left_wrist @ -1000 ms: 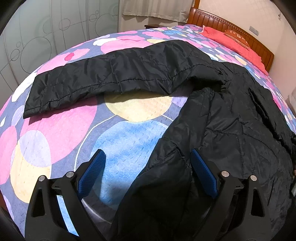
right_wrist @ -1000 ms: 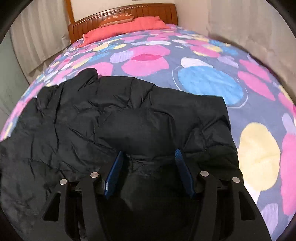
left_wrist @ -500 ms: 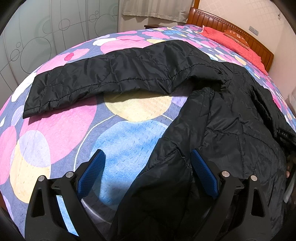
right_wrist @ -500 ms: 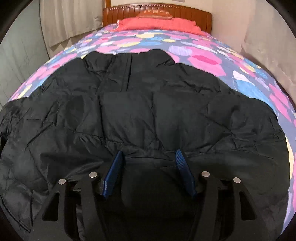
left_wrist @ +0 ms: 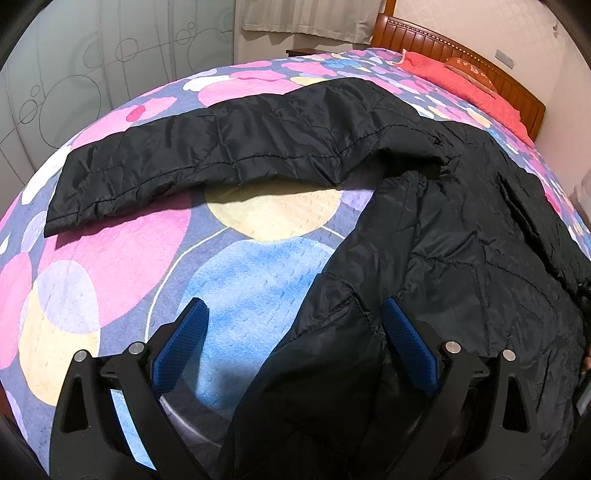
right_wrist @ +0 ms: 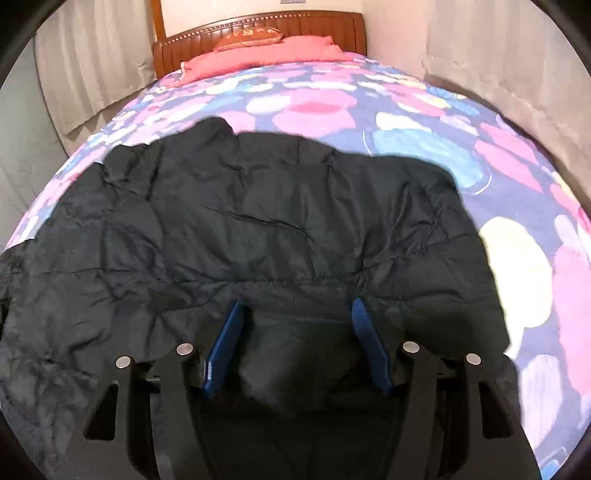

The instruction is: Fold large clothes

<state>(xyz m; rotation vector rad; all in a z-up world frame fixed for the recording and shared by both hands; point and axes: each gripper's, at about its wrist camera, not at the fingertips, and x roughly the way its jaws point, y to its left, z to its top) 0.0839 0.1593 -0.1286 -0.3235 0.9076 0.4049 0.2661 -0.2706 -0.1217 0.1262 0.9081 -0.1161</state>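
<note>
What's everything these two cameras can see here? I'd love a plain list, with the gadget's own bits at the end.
jacket: one, black, quilted, spread on the bed
sleeve: one in view, black, stretched out sideways across the bedspread
bedspread: one, purple-blue with pink, yellow and blue circles, covering the bed
blanket: one, red, at the head of the bed
cushion: one, orange-brown, against the headboard
headboard: one, brown wood, at the far end
curtains: pale beige, on the walls beside the bed
left gripper: one, black with blue pads, jaws apart over the jacket's edge
right gripper: one, black with blue pads, jacket fabric bunched between its jaws
</note>
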